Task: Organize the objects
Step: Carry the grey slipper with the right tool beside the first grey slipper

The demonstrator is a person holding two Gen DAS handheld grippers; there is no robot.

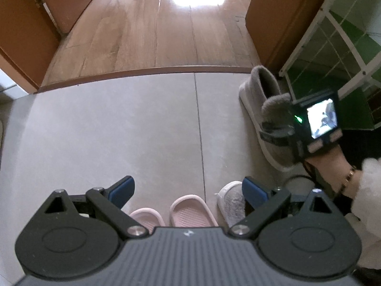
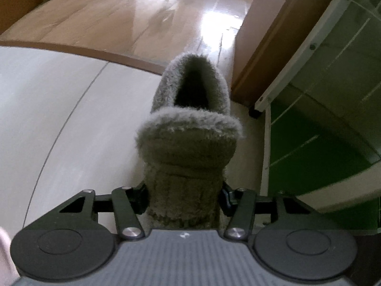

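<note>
Your right gripper point(image 2: 184, 202) has its fingers closed against the toe of the grey fleece-lined slipper boot point(image 2: 188, 128), which sits on the pale grey tiled floor point(image 1: 119, 124) beside the white-framed green rack point(image 1: 333, 54), probably to lift it there. Your left gripper point(image 1: 188, 190) hangs with fingers wide apart and empty above the ribbed pink rubber slides point(image 1: 190, 212), next to a fuzzy white slipper point(image 1: 232, 202).

We see grey tile floor point(image 1: 119, 131), wood floor point(image 1: 147, 35) beyond at 12 o'clock. Grey boot point(image 1: 264, 109) at 3 o'clock on tile; pink slippers point(image 1: 181, 212) and white slipper point(image 1: 229, 200) at 6 o'clock.
</note>
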